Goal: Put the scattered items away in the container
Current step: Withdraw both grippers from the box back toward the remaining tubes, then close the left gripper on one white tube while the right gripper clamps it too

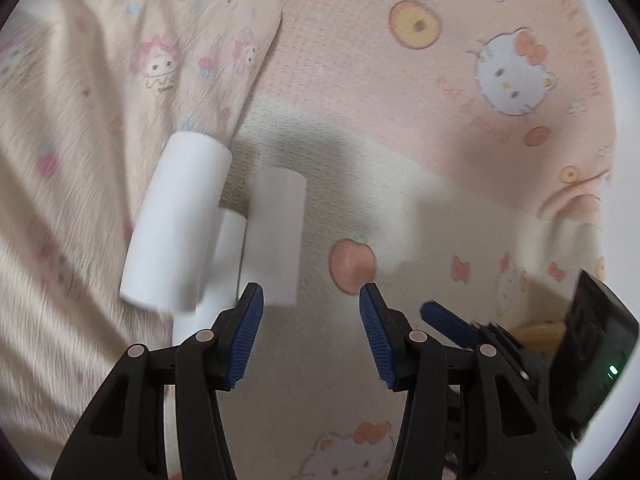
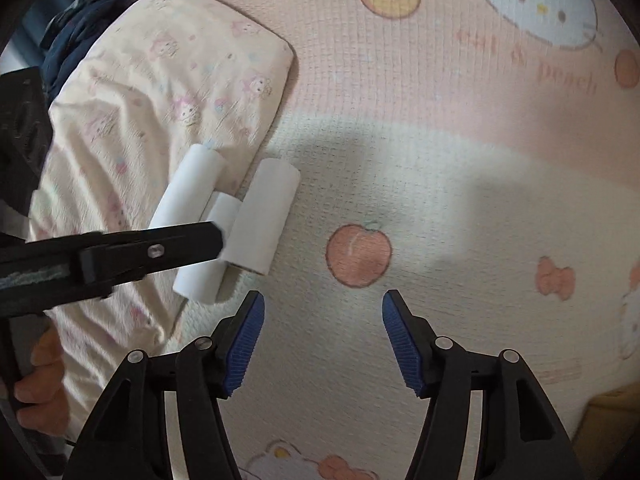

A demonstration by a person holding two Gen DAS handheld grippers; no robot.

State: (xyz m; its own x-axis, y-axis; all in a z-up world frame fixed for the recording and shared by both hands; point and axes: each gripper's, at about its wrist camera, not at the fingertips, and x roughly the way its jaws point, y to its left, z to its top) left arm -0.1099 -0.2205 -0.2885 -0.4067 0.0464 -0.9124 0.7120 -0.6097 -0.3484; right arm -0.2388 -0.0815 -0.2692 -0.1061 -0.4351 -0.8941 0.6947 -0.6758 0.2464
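Three white rolls lie together at the edge of a cream printed pillow (image 1: 100, 120) on a pink and cream cartoon blanket (image 1: 400, 92). In the left wrist view the left roll (image 1: 176, 224) rests on the pillow, a middle roll (image 1: 224, 260) sits low between, and the right roll (image 1: 276, 236) lies on the blanket. My left gripper (image 1: 311, 296) is open and empty, just below the rolls. In the right wrist view the same rolls (image 2: 260, 216) lie up and left of my open, empty right gripper (image 2: 323, 300). The left gripper's arm (image 2: 120, 252) reaches in from the left over them. No container is visible.
The pillow (image 2: 160, 92) fills the left side in the right wrist view, with dark fabric (image 2: 68, 28) behind it. A hand (image 2: 36, 376) shows at the lower left. The right gripper's body (image 1: 592, 344) shows at the lower right of the left wrist view.
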